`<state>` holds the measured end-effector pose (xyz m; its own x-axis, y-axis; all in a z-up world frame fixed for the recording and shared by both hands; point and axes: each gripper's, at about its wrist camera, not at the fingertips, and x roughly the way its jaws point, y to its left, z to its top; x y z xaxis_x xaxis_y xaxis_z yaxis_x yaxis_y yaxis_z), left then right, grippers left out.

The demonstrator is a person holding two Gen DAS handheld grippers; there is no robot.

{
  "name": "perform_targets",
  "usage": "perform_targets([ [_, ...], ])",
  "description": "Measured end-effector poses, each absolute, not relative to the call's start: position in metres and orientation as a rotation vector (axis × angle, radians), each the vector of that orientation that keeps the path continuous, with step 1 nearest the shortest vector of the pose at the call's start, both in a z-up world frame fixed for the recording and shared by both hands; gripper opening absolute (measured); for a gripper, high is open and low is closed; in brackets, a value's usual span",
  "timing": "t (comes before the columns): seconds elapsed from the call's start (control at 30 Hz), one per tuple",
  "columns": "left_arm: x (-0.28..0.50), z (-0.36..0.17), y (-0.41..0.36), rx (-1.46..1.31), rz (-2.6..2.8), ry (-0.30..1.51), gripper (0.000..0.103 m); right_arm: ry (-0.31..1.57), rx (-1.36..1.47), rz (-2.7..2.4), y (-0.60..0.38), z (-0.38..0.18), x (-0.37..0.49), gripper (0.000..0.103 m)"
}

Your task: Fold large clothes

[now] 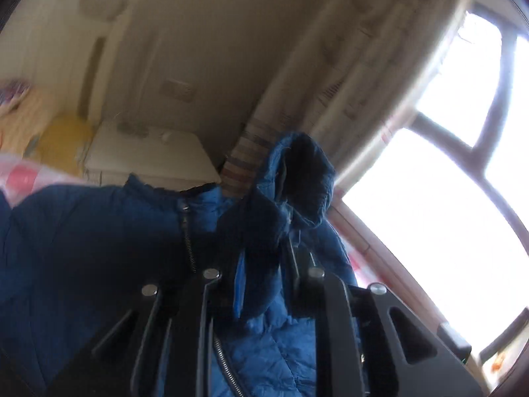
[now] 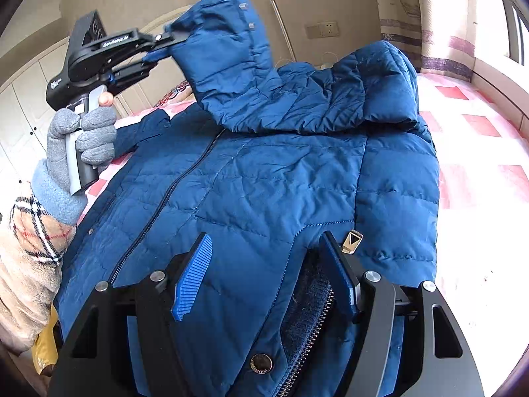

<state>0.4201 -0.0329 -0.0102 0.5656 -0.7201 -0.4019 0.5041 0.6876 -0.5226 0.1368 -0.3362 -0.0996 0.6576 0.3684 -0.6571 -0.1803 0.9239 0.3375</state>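
Lying on a bed (image 2: 479,152) with a pink and white checked cover, the blue padded jacket (image 2: 264,182) has its front side up. Its long axis runs from the right gripper (image 2: 267,278), near the bottom of the right wrist view, away toward the far wall, so the hood end points away from that camera. The dark zipper (image 2: 178,185) follows the same line, a little slanted to the left.

The left gripper (image 2: 165,44) is closed on the edge of the hood (image 2: 224,49) and holds it lifted above the body of the jacket. In the left wrist view the blue cloth (image 1: 264,231) sits pinched between the two black fingers and hangs over them, with the hood opening showing dark. A hand in a grey glove (image 2: 82,132) holds the handle of this gripper, and below it a checked beige sleeve (image 2: 29,248) is seen.

The right gripper stands wide, with its blue ribbed pads (image 2: 193,274) apart over the lower front of the jacket. The cloth lies between them, but the pads do not press on it. A metal snap button (image 2: 261,363) and a small gold zipper pull (image 2: 352,241) are near this gripper.

A curtain (image 1: 357,76) and a bright window (image 1: 446,198) are on the right side of the room.
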Motion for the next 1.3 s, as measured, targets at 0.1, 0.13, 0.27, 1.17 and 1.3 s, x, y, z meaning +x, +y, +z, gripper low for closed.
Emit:
perform_targets([
  [0.1,0.426,-0.046,0.028,-0.59,-0.61,0.685,0.02,0.795,0.258,0.316,-0.337,-0.1,0.137,0.065],
  [0.13,0.424,-0.059,0.044,-0.64,-0.557,0.699,0.026,0.795,0.258,0.315,-0.337,-0.1,0.137,0.065],
  [0.27,0.426,-0.103,0.075,-0.783,-0.474,0.777,0.059,0.794,0.248,0.305,-0.335,-0.1,0.137,0.065],
  [1.17,0.371,-0.069,0.097,-0.628,-0.051,0.538,0.074,0.836,0.007,-0.331,-0.422,-0.1,0.233,0.073],
  [1.3,0.319,-0.024,0.072,-0.476,0.022,0.204,0.096,0.701,0.011,-0.327,-0.406,-0.073,0.222,0.062],
])
